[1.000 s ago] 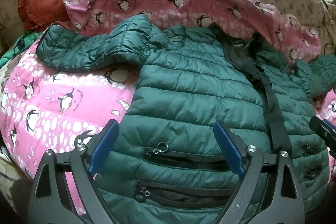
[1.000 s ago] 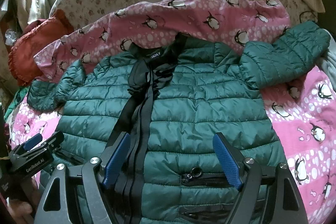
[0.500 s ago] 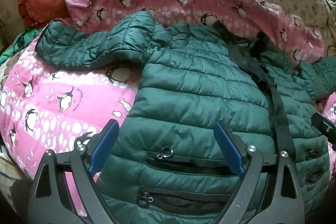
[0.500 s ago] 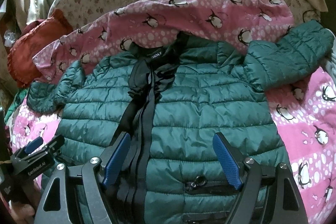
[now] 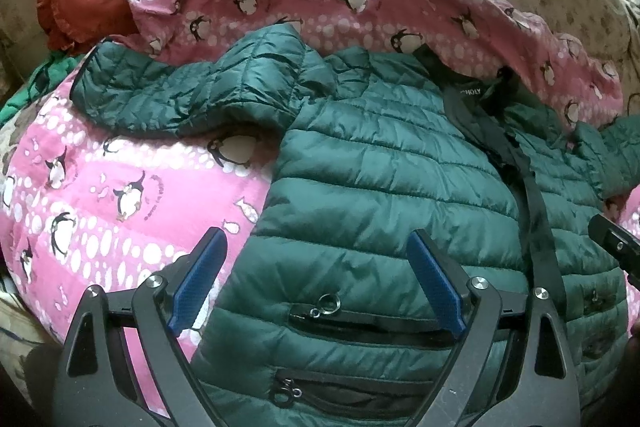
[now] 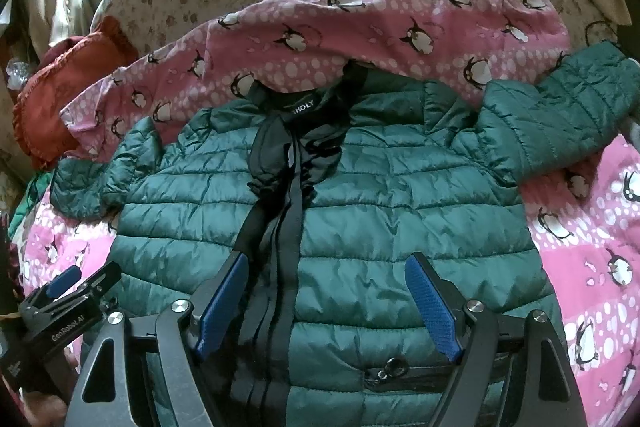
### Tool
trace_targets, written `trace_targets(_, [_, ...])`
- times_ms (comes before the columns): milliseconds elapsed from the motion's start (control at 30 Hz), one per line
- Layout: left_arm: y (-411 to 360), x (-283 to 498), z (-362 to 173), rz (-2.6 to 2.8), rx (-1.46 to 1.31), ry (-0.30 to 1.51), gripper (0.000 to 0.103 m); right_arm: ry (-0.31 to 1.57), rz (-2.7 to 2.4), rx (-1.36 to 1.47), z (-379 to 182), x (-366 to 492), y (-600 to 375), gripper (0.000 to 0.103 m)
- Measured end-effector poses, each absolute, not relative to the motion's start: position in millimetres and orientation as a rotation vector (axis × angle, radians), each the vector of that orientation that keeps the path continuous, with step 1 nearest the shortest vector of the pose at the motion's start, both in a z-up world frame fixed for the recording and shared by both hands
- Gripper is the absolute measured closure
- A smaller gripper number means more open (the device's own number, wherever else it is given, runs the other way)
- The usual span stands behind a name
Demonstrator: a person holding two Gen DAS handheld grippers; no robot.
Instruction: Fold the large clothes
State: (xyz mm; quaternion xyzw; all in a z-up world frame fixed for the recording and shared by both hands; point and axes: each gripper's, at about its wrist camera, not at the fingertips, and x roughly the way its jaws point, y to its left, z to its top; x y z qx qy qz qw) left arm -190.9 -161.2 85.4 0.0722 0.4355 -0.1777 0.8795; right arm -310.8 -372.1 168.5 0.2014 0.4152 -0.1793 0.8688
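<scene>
Looking along the left hand-held gripper (image 5: 316, 283): the green puffer jacket (image 5: 384, 179) lies front-up, spread flat on the pink penguin blanket (image 5: 120, 187), likely ready for folding; jaws released, empty, above its pocket edge. Right view: right hand-held gripper (image 6: 328, 303) gapes empty over the zipper (image 6: 288, 227), jacket just below.

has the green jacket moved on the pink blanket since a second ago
No. The green jacket lies as before: collar at the pink blanket fold, sleeves spread; only the camera view shifted.
</scene>
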Motion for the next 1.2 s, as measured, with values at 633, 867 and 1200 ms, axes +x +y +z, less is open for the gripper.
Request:
trace_targets(633, [-166.2, -174.8, 91.0, -0.367, 0.155, 0.903, 0.012, 0.893, -0.365, 0.418, 159.2, -288.2, -365.5, 0.024])
trace_targets(867, [-162.5, -163.9, 89.8, -0.364, 0.144, 0.914, 0.011, 0.892, -0.346, 0.41, 159.2, -275.6, -359.1, 0.024])
trace_targets(1200, [-145.6, -131.7, 89.9, -0.329, 0.115, 0.935, 0.012, 0.906, -0.324, 0.431, 153.5, -250.0, -355.3, 0.024])
